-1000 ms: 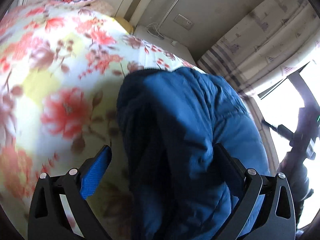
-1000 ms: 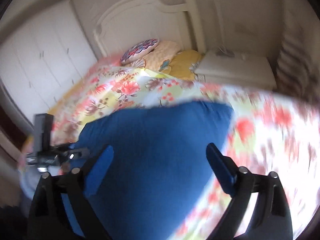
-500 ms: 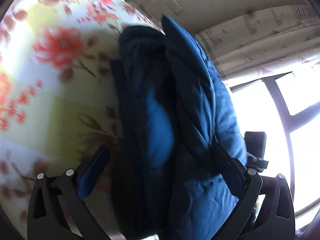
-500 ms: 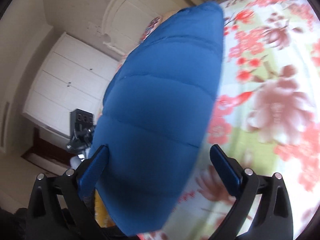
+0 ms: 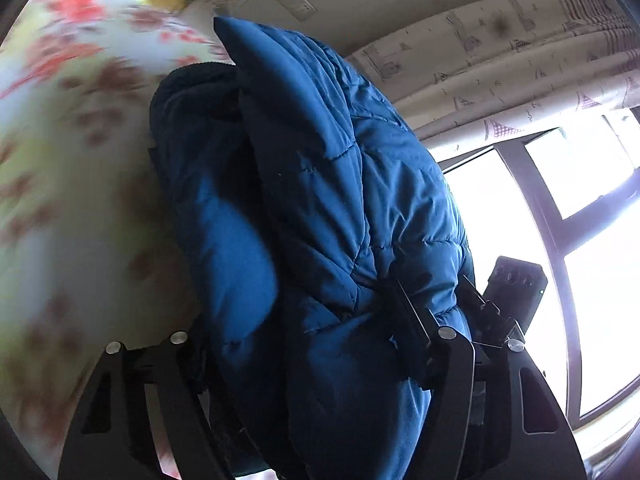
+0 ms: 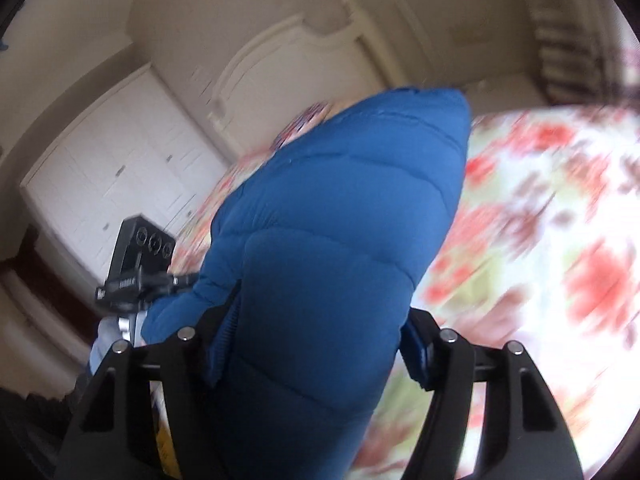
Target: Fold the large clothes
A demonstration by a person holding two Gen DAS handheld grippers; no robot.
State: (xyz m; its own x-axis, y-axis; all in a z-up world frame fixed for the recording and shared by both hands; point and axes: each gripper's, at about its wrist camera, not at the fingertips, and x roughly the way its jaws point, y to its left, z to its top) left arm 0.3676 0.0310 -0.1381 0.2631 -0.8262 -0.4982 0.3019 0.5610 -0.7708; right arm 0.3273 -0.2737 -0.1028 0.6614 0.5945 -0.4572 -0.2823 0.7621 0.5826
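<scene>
Left wrist view: the blue padded jacket (image 5: 328,208) is seen bunched into thick folds, lifted partly off the floral bedspread (image 5: 68,160), with its far end resting on the bed. The left tool (image 5: 312,344) has just been closing, and the jacket's bulk is pinched between its pads, the quilting puckered at the right finger. In the right wrist view the same jacket (image 6: 328,240) rises as a smooth quilted panel over the bedspread (image 6: 540,240). The right tool (image 6: 316,344) has likewise just been closing and is clamped across the padded layers, which fill the gap completely. The other handheld tool body (image 6: 140,264) is visible at the left, at the jacket's opposite edge. Both near edges appear to be gripped so that the garment can be carried over in one fold; this is judged, not observed. A headboard (image 6: 296,64) and a curtained window (image 5: 560,184) lie beyond.
</scene>
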